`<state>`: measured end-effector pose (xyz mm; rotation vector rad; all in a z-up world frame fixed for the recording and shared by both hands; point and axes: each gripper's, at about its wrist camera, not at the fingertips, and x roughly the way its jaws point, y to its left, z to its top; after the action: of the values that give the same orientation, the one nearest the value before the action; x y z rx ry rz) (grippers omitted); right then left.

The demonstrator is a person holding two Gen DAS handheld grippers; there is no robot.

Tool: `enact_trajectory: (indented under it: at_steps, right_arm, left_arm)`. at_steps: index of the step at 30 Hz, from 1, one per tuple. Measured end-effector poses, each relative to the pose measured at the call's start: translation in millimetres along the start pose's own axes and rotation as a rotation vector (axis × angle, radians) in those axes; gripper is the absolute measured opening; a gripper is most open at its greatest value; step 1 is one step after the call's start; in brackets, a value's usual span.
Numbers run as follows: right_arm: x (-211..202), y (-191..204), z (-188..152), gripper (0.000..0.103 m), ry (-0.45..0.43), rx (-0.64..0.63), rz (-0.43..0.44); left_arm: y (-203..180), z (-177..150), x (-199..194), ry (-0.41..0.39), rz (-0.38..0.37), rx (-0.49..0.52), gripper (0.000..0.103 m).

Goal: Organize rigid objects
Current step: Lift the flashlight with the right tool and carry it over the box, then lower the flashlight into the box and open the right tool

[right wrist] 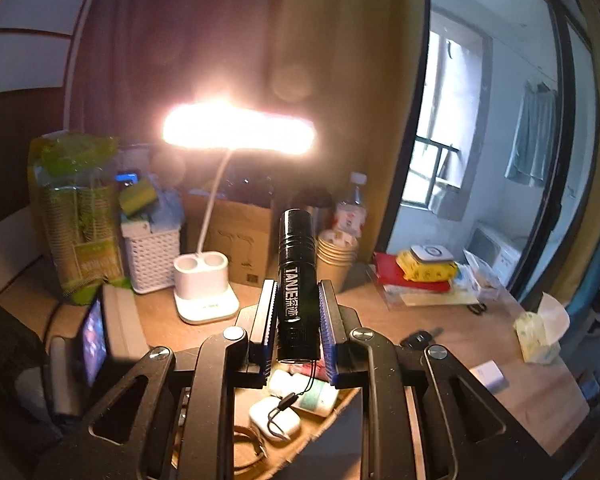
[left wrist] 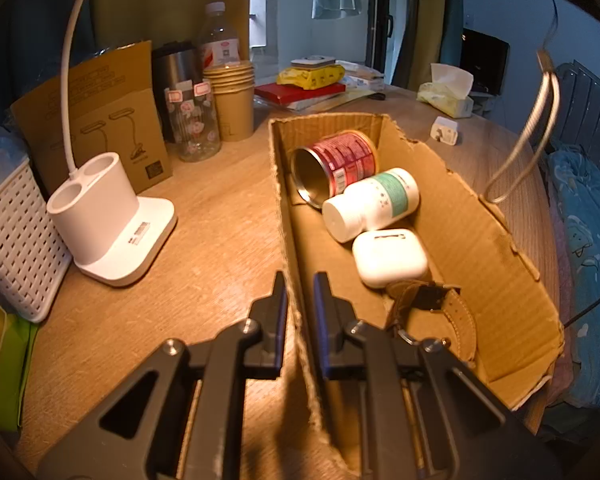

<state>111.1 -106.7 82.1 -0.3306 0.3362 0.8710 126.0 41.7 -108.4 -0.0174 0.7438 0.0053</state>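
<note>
Gripping a black flashlight [right wrist: 296,280] upright between its pads, the right tool [right wrist: 298,320] hangs above the cardboard box [left wrist: 496,264]. The left tool [left wrist: 300,312] pinches the box's left wall near its near end, steadying it. Inside lie a tin can [left wrist: 336,164] at the far end, then a pill bottle [left wrist: 372,202], an earbud case [left wrist: 390,258] and a watch [left wrist: 432,304]. Most sorting looks done; the flashlight awaits placing, and a key [right wrist: 420,338] rests on the desk [left wrist: 220,220].
</note>
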Motion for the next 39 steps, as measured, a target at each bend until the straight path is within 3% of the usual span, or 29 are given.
enact_trajectory:
  at_steps: [5, 14, 21, 26, 34, 39]
  right_arm:
    - [12, 9, -7, 0.021, 0.017, 0.012, 0.030]
    - [63, 15, -52, 0.021, 0.186, 0.059, 0.107]
    - [95, 10, -74, 0.021, 0.310, 0.100, 0.082]
    - [110, 12, -81, 0.021, 0.369, 0.080, 0.068]
    - [132, 23, -91, 0.022, 0.488, 0.038, 0.120]
    - [134, 23, -93, 0.023, 0.507, 0.046, 0.172]
  left_arm:
    - [0, 0, 0, 0.000, 0.000, 0.000, 0.014]
    - [1, 0, 0, 0.000, 0.000, 0.002, 0.014]
    - [1, 0, -1, -0.001, 0.000, 0.003, 0.014]
    - [1, 0, -2, -0.001, 0.000, 0.002, 0.014]
    - [2, 1, -2, 0.001, 0.004, -0.001, 0.014]
    - [3, 2, -2, 0.001, 0.005, 0.003, 0.014]
